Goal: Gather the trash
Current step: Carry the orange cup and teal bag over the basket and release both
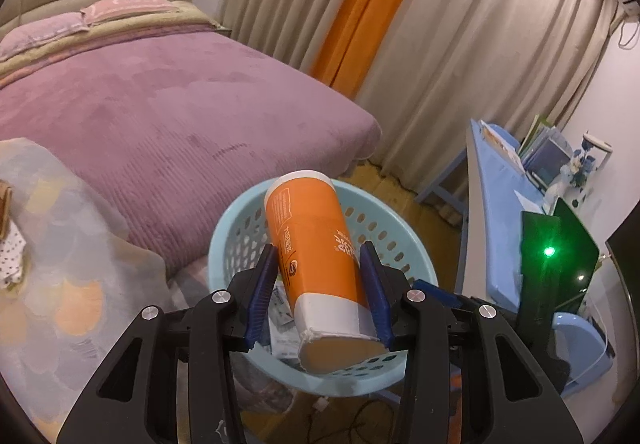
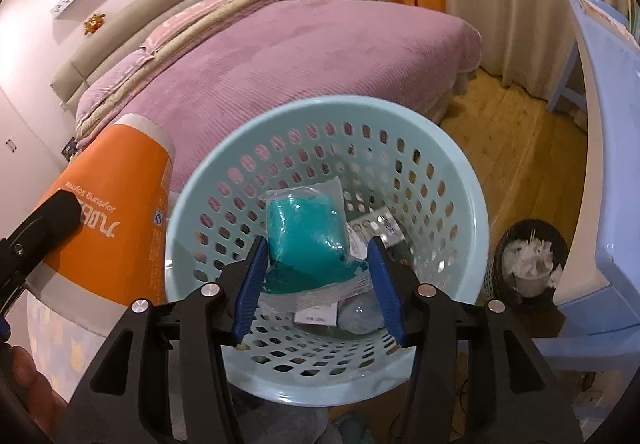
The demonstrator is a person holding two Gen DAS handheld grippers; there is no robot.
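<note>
Nearest, the left gripper [image 1: 320, 284] is clamped across the lower body of an orange paper cup [image 1: 316, 244], its blue pads pressing both sides. The cup lies tilted, base toward the camera, mouth pointing away, held above the near rim of a pale blue perforated basket [image 1: 236, 220]. It looks light and thin-walled, so it would likely crush if squeezed hard; the stiffer base ring seems the safer place to hold.

The right gripper [image 2: 316, 284] hangs over the basket [image 2: 460, 180] with its jaws apart. A sealed clear packet of teal material [image 2: 308, 240] shows between the pads, with no visible pressing. It looks soft, light and slippery. Other wrappers lie around it in the basket.

Right of the basket stands a small dark bin [image 2: 528, 264] of white tissues and a blue desk [image 2: 608, 148]. Beyond lie a purple-covered bed [image 2: 304, 64] and beige curtains [image 1: 480, 44]. Nothing blocks the basket's opening.
</note>
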